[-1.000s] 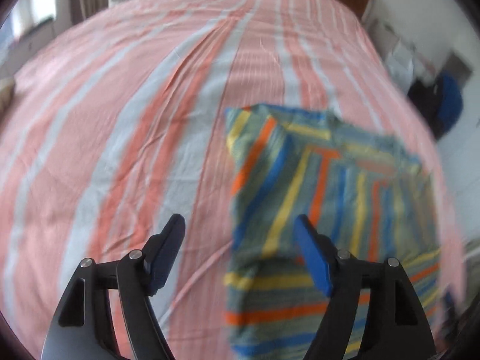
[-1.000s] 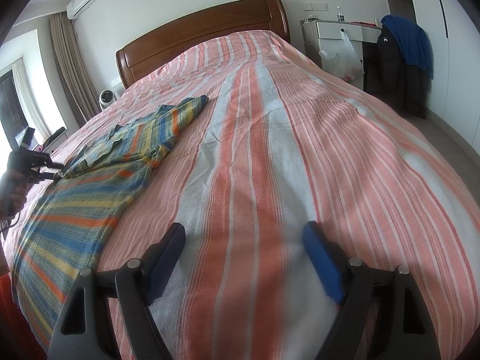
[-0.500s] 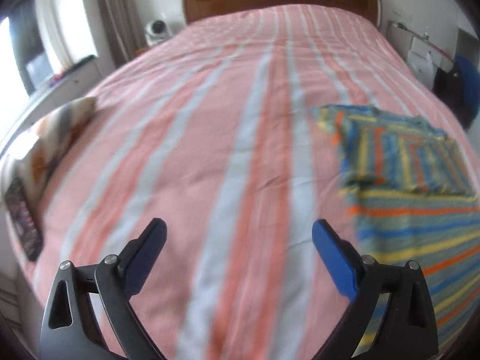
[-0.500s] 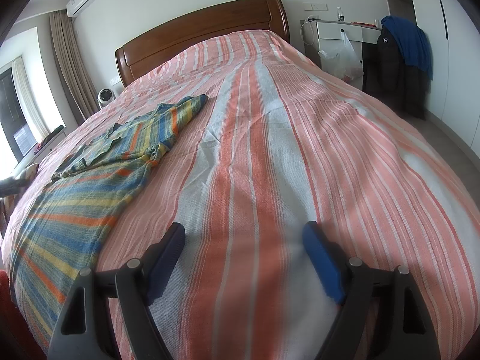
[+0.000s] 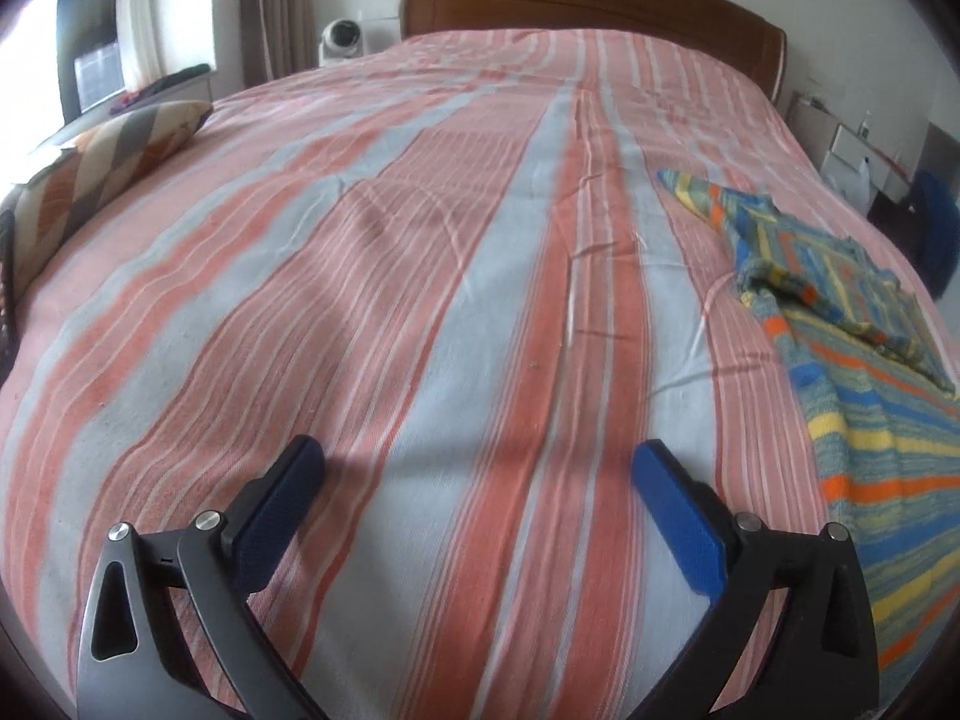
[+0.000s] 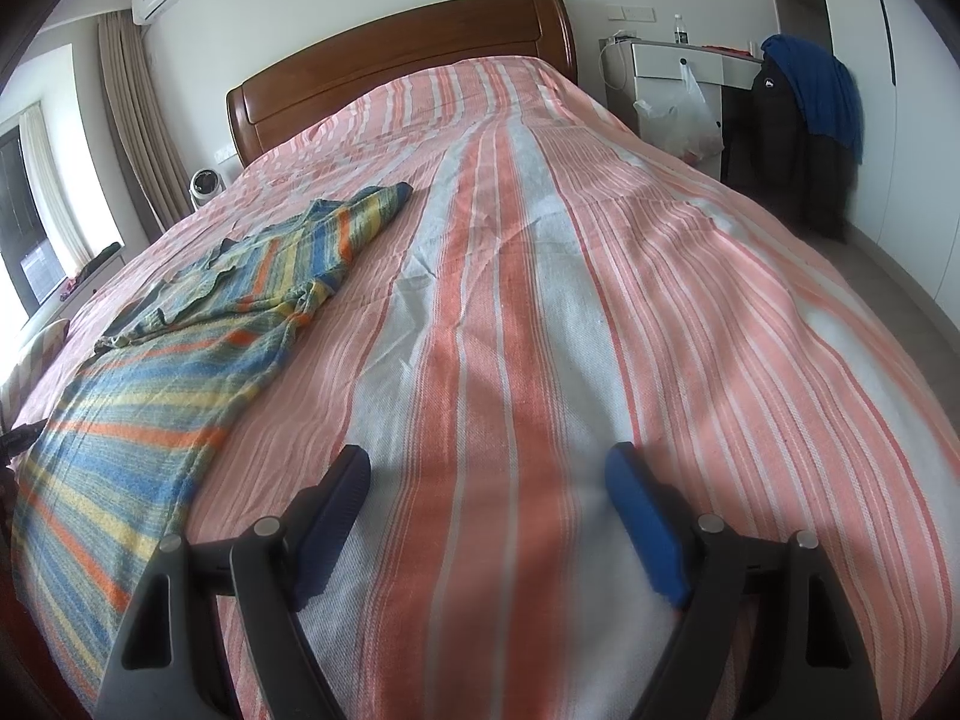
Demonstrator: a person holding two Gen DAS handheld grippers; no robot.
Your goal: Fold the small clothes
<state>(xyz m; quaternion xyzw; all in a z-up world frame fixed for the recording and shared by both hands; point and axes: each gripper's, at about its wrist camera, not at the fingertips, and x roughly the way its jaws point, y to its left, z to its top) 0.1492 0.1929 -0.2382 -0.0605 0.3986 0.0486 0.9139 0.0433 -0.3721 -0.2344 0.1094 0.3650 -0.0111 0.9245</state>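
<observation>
A striped shirt in blue, yellow, orange and green lies flat on the bed, its upper part folded over. It sits at the right edge of the left wrist view (image 5: pixel 840 360) and at the left of the right wrist view (image 6: pixel 180 360). My left gripper (image 5: pixel 480 462) is open and empty over bare bedspread, left of the shirt. My right gripper (image 6: pixel 489 468) is open and empty over bare bedspread, right of the shirt.
The bed has a pink, orange and pale blue striped cover (image 6: pixel 540 240) and a wooden headboard (image 6: pixel 390 60). A patterned cushion (image 5: pixel 102 162) lies at the bed's left edge. A white desk with a bag (image 6: pixel 678 96) and hanging dark clothes (image 6: pixel 804 120) stand right of the bed.
My left gripper has swung away from the shirt to the left and now faces the headboard over bare bedspread. The right gripper has not moved.
</observation>
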